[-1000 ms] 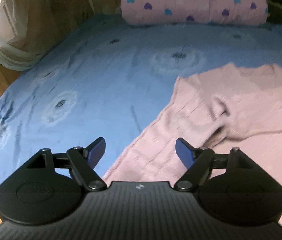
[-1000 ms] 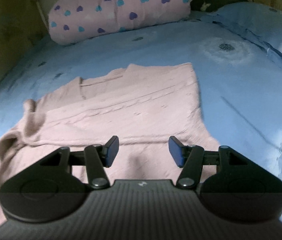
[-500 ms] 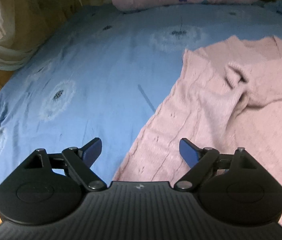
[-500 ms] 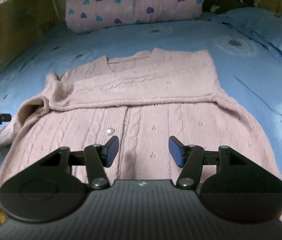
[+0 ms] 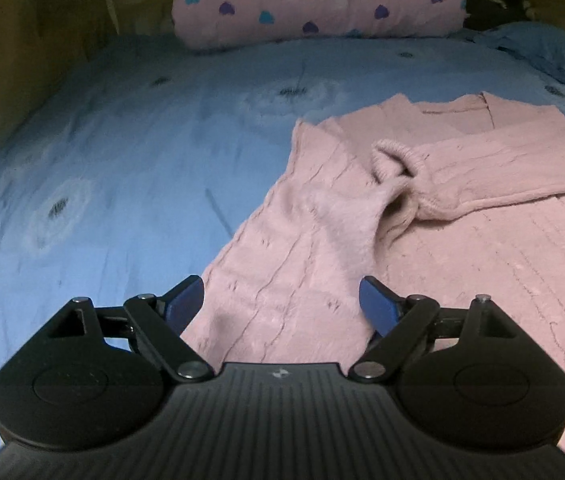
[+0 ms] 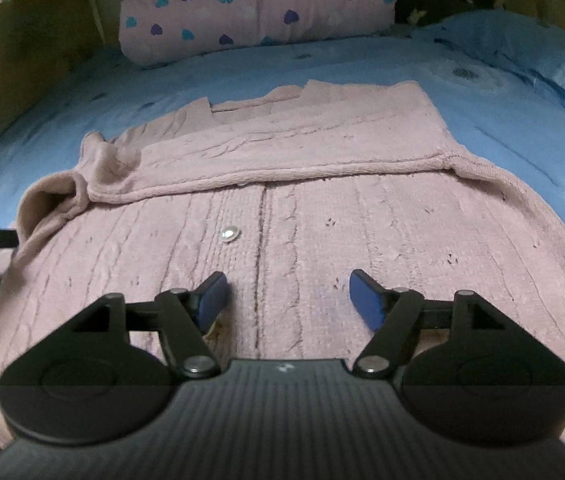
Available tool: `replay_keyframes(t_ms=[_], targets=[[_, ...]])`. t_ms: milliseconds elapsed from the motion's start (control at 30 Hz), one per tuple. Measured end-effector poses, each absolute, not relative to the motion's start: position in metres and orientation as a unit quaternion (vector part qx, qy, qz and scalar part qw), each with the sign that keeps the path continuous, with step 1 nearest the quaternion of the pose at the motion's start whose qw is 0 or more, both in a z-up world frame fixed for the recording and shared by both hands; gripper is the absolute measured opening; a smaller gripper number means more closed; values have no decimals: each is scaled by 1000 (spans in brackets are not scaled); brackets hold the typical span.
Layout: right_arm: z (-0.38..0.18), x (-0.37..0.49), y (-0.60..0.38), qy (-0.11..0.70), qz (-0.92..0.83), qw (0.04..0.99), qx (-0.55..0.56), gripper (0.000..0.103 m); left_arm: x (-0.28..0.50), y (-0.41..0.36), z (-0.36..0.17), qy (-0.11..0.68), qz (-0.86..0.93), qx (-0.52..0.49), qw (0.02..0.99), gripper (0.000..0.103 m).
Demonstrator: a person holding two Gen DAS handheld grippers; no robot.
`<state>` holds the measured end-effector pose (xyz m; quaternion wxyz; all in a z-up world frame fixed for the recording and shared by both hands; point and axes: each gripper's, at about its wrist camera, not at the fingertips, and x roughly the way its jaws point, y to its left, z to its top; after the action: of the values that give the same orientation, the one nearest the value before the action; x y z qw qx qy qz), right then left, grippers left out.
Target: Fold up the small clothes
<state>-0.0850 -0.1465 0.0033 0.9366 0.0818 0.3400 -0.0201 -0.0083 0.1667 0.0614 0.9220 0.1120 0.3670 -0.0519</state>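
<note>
Left view: cardigan cuff bunched, left hand-held gripper apart. Right view: button, right hand-held gripper opening, empty.

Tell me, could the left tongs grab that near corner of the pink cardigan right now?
Probably yes. The left tongs are open and empty, poised over the pink cardigan at its near left corner, where it lies flat on the blue sheet. Nothing blocks the way.

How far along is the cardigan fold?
Done: both sleeves lie folded across the pink cardigan. In hand: nothing; left gripper open, right gripper opening, both poised over the hem. Left: fold the hem up toward the collar.
</note>
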Motion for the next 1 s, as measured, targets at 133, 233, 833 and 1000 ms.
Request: replay_keyframes(t_ms=[133, 233, 833, 1000], targets=[[0, -87, -147, 329, -20, 940, 85, 73, -1, 158, 64, 347, -41, 100, 932, 88], [0, -87, -146, 327, -21, 941, 84, 74, 2, 150, 69, 340, -57, 88, 935, 88], [7, -84, -162, 359, -12, 919, 161, 75, 28, 162, 33, 345, 113, 141, 921, 75], [11, -87, -167, 361, -9, 915, 181, 75, 29, 174, 32, 353, 99, 107, 924, 75]])
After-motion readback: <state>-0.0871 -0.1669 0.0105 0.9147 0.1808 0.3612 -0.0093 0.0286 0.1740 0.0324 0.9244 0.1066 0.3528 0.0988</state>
